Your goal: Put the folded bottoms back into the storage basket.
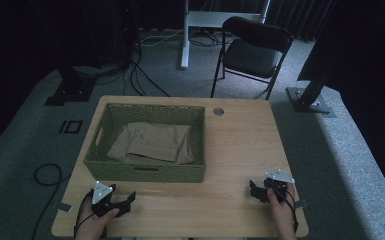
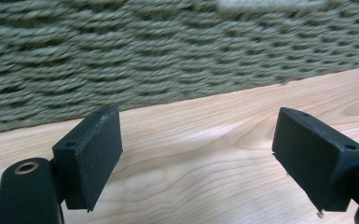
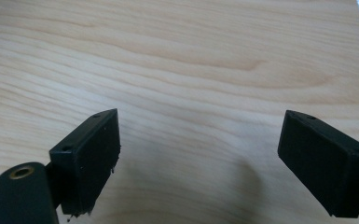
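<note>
Nearest the person, both claws rest low on the pale wooden desk (image 1: 240,150), in front of the green woven rectangular basket (image 1: 145,172), which serves as the landmark here. The left claw (image 1: 125,202) sits just in front of the basket's near wall, toward its left corner; in the left gripper view its black jaws stand wide apart and released, with nothing between them but bare wood and the basket's braided side (image 2: 121,60) close ahead. The right claw (image 1: 256,191) lies well to the right of the basket, near the desk's front right corner, its jaws likewise spread and holding nothing over plain wood grain (image 3: 191,70).

Inside the basket lies the folded beige cloth (image 1: 155,142), slightly rumpled, resting on the basket floor and filling most of it, below the rim.

Beyond the basket, a small round grommet (image 1: 218,111) sits in the desk's far edge, and a black folding chair (image 1: 252,52) stands on the grey carpet behind it.

Likely risks: the cloth is soft and layered, so a shallow pinch may lift only the top fold and let it unravel. The left claw is so close to the wall that reaching over could catch the rim and drag or tip the light basket.
</note>
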